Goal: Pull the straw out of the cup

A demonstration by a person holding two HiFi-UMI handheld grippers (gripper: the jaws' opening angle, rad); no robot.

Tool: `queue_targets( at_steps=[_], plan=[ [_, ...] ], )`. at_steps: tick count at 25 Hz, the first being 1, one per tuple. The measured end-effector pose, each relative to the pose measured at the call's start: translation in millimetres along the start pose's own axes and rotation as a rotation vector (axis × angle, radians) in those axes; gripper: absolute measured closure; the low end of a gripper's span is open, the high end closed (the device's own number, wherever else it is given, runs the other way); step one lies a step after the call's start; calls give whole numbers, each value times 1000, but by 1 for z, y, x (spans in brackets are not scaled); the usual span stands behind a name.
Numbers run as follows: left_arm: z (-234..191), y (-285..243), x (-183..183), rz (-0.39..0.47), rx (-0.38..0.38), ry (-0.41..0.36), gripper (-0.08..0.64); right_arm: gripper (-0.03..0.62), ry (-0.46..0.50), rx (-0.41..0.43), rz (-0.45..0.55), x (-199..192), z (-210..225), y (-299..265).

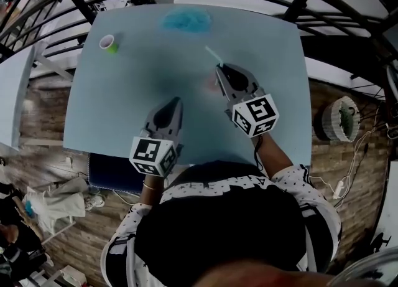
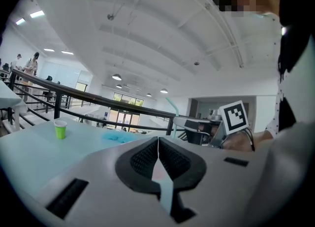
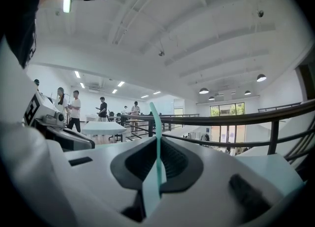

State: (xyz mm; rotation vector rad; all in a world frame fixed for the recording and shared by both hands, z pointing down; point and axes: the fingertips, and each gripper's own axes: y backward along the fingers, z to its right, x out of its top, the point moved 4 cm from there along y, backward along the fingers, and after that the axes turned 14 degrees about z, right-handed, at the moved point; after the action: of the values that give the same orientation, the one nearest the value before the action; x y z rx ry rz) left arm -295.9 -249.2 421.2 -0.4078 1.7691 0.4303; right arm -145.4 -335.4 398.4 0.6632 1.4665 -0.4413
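Observation:
A small green cup [image 1: 109,44] stands upright at the table's far left, with no straw in it; it also shows in the left gripper view [image 2: 60,129]. My right gripper [image 1: 219,69] is over the middle of the table, shut on a pale teal straw [image 1: 212,55] that points up and away from its tips. In the right gripper view the straw [image 3: 156,122] is pinched between the black pads and rises above them. My left gripper [image 1: 176,101] hovers nearer the front edge, shut with nothing in it [image 2: 158,145]. The cup is well to the left of both.
The light blue table [image 1: 124,111] has a crumpled blue cloth [image 1: 185,21] at its far middle. Black railings [image 1: 292,12] curve behind the table. A white bin [image 1: 341,119] stands on the wooden floor to the right. People stand in the distance.

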Motion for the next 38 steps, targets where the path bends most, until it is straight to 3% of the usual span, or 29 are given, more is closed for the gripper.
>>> queue_targets(
  at_steps=[24,38],
  plan=[
    [1,18,10,16,-5,-34,545,555,-2,-26,69,27,-12,20],
    [11,27,11,21,0,-41,545,555,-2,-33,51,29,-15,41]
  ],
)
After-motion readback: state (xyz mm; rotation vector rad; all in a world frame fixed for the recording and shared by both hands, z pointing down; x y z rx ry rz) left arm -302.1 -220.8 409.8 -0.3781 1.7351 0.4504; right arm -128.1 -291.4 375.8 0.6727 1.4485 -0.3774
